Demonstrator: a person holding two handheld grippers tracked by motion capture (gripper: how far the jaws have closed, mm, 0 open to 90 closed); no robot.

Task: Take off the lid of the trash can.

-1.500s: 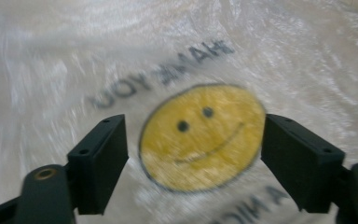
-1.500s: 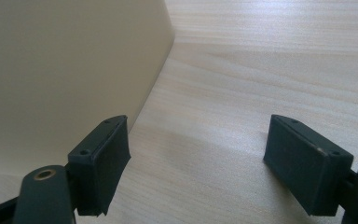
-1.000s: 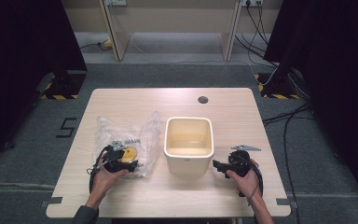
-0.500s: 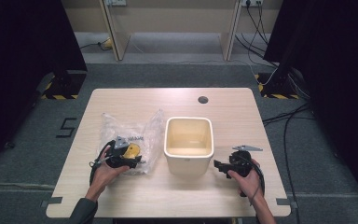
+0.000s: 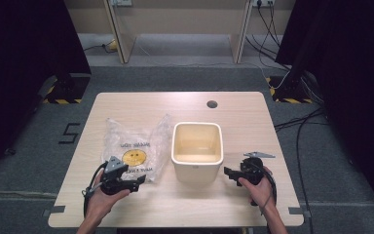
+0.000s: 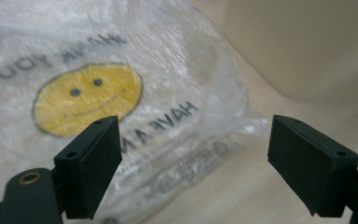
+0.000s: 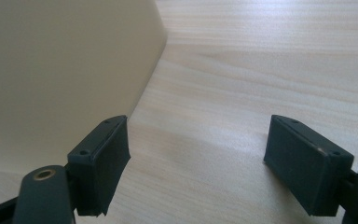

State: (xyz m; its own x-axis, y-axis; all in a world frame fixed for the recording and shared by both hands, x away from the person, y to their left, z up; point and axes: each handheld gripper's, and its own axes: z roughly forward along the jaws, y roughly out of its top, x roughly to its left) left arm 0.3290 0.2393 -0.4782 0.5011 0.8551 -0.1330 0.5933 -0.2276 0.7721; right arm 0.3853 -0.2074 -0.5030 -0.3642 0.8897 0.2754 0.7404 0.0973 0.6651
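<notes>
So the clear plastic smiley-face bag [image 5: 135,151] is lying flat on the wooden surface [image 5: 253,114], just left of the cream square tub [image 5: 197,151], its edge right next to the tub's wall. Left tongs [image 5: 140,183] sit at the bag's near edge, just been opening, jaws spread wide, gripping nothing. Right tongs [image 5: 228,172] are on the tub's other side, close to its wall, also released.
</notes>
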